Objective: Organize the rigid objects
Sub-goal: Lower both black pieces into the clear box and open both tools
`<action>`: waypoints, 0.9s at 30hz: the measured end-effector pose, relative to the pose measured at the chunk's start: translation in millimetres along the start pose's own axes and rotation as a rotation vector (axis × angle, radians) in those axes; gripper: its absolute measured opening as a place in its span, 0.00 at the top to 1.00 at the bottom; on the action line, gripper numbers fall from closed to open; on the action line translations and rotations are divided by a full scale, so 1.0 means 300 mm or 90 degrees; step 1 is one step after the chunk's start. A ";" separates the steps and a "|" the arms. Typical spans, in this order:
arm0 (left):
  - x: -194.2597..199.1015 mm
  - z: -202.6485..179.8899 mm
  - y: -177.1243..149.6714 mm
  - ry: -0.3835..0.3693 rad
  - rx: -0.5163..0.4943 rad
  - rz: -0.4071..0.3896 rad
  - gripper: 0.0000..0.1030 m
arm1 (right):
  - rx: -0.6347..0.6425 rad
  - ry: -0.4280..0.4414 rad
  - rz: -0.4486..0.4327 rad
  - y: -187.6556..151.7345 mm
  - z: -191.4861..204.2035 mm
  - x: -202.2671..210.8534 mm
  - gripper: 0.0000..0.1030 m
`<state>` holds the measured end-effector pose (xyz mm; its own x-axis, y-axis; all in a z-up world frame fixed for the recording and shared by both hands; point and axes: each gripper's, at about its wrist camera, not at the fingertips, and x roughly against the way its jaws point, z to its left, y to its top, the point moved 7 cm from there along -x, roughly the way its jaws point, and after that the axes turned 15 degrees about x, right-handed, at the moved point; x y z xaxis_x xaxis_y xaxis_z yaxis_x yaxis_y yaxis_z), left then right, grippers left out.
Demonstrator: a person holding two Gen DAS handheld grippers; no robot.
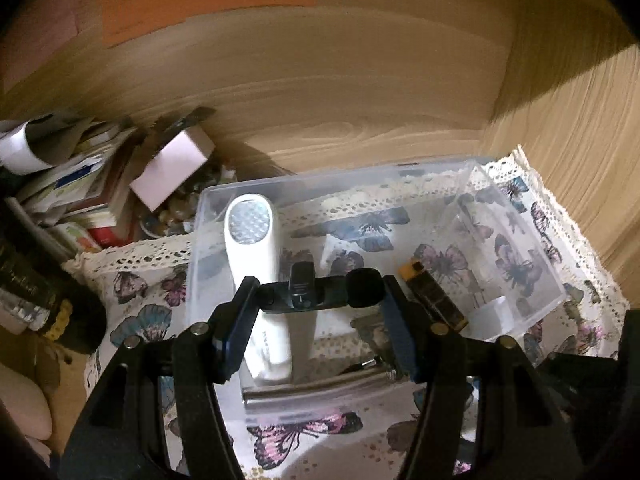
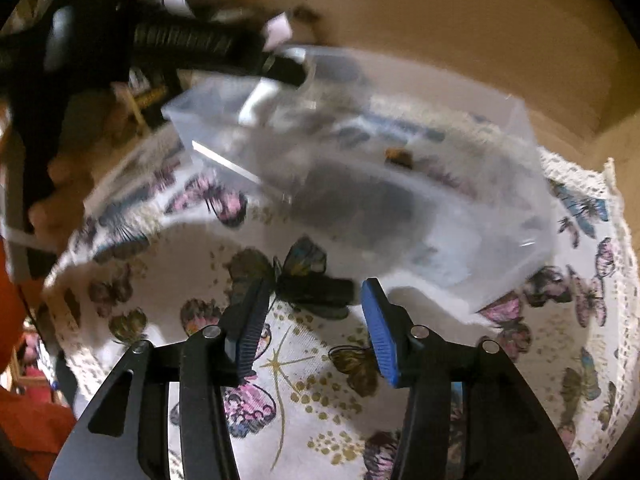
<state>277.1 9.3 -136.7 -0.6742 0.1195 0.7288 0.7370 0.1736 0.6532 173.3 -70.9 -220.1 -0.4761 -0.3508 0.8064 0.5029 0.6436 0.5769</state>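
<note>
Your left gripper (image 1: 320, 294) clamps a small black clip-on mic (image 1: 316, 292) crosswise over the clear plastic bin (image 1: 520, 232), ready to drop beside the white device (image 1: 256, 248). Your right gripper (image 2: 316, 300) is part-open, empty, above the butterfly cloth (image 2: 320, 400) near the bin's front edge.

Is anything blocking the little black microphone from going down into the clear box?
Nothing visible does. The left gripper holds the black microphone over the open clear box, with no lid on it. The white device lies just beneath and left.
</note>
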 end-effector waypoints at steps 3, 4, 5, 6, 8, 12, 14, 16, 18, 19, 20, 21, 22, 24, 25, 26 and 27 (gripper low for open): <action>-0.032 -0.009 -0.007 0.005 -0.009 0.008 0.41 | 0.001 -0.012 -0.003 -0.005 -0.005 -0.005 0.60; -0.043 -0.011 -0.010 0.006 -0.011 0.012 0.41 | -0.002 -0.012 -0.006 -0.006 -0.007 0.002 0.60; -0.053 -0.011 -0.012 0.008 -0.012 0.015 0.41 | -0.004 -0.016 -0.010 -0.004 -0.006 0.007 0.60; -0.063 -0.011 -0.013 0.010 -0.012 0.020 0.41 | -0.004 -0.023 -0.016 -0.002 -0.008 0.017 0.60; -0.081 -0.008 -0.018 0.012 -0.008 0.028 0.41 | -0.003 -0.029 -0.026 0.002 -0.010 0.041 0.60; -0.083 -0.013 -0.024 0.007 -0.005 0.033 0.40 | -0.006 -0.051 -0.064 0.017 -0.022 0.126 0.60; -0.072 -0.015 -0.024 0.010 -0.008 0.027 0.37 | -0.010 -0.059 -0.082 0.035 -0.029 0.167 0.60; -0.052 -0.014 -0.023 0.012 -0.008 0.014 0.31 | -0.013 -0.072 -0.107 0.052 -0.042 0.213 0.60; -0.026 -0.014 -0.019 0.008 -0.006 0.002 0.28 | -0.014 -0.085 -0.127 0.075 -0.060 0.250 0.60; -0.007 -0.012 -0.015 0.005 -0.005 -0.006 0.28 | -0.017 -0.093 -0.138 0.085 -0.069 0.270 0.60; 0.009 -0.012 -0.011 0.003 -0.003 -0.012 0.27 | -0.021 -0.101 -0.148 0.095 -0.081 0.287 0.60; 0.027 -0.011 -0.009 0.000 -0.002 -0.019 0.26 | -0.025 -0.108 -0.155 0.106 -0.097 0.294 0.60; 0.049 -0.008 -0.006 -0.003 0.000 -0.028 0.26 | -0.032 -0.118 -0.163 0.115 -0.114 0.309 0.60; 0.096 0.000 0.002 -0.008 0.004 -0.050 0.21 | -0.045 -0.132 -0.173 0.130 -0.145 0.325 0.60; 0.115 0.007 0.004 -0.009 0.005 -0.061 0.20 | -0.053 -0.138 -0.177 0.138 -0.162 0.328 0.60; 0.137 0.011 0.004 -0.009 0.005 -0.073 0.17 | -0.059 -0.142 -0.179 0.146 -0.170 0.325 0.60; 0.165 0.016 0.004 -0.009 0.006 -0.089 0.15 | -0.066 -0.147 -0.181 0.149 -0.182 0.326 0.60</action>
<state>244.4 20.2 -100.9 -0.7713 0.1068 0.6274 0.6348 0.1984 0.7467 188.7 -113.5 -108.4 -0.7514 -0.3349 0.5686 0.3919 0.4667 0.7928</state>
